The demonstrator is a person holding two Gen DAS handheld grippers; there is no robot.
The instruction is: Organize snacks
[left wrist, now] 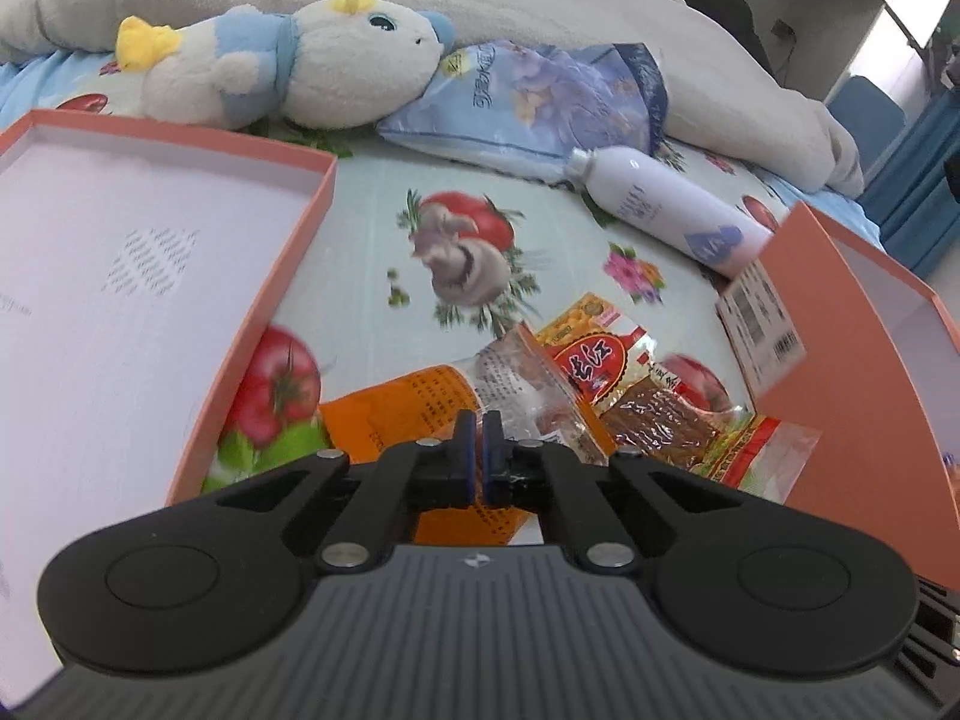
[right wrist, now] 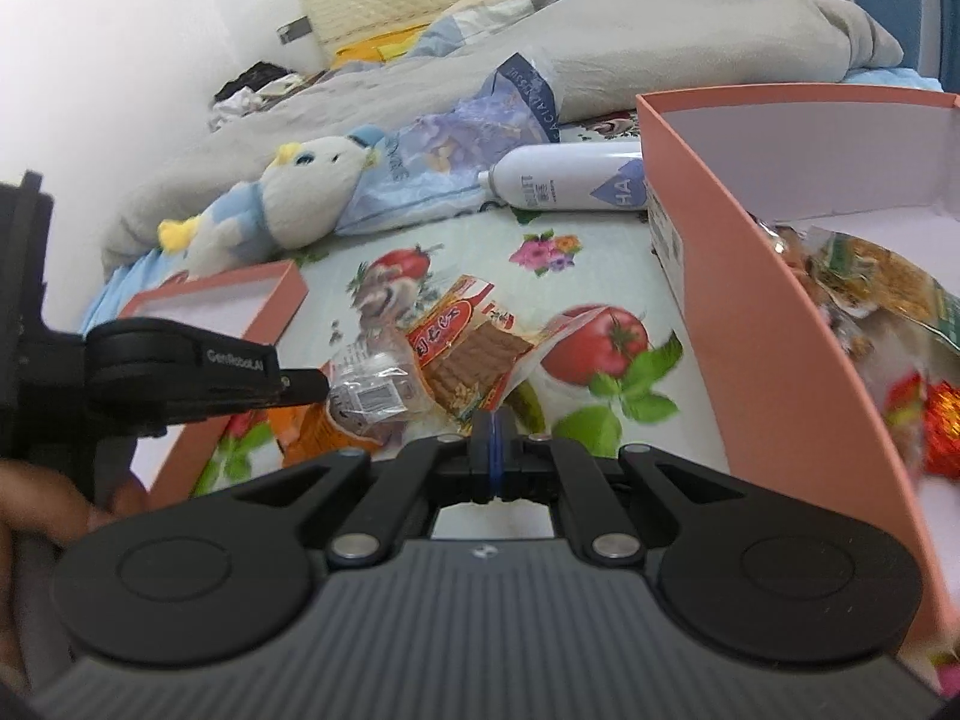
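Left wrist view: the left gripper (left wrist: 478, 420) sits low in the centre, its jaws drawn narrow. They seem to pinch the edge of an orange snack (left wrist: 414, 414) with a clear end, though the contact is partly hidden. Just right of it lies a red snack (left wrist: 624, 384) of brown strips, touching the orange one. A shallow pink lid (left wrist: 120, 276) fills the left of the frame, white inside. The pink box (left wrist: 858, 360) stands at the right edge. A white bottle (left wrist: 666, 210) lies on the printed sheet (left wrist: 360, 228) in the upper right, with a plush toy (left wrist: 300, 66) and a blue bag (left wrist: 540, 102) along the top.

Right wrist view: the right gripper (right wrist: 492, 420) is low in the centre, jaws pressed together with nothing between them. The left gripper reaches in from the left edge, its tip at the orange snack's clear end. The red snack lies mid-frame beside it. The box at right holds several snacks (right wrist: 888, 288). A hand (right wrist: 36, 516) shows at the lower left.
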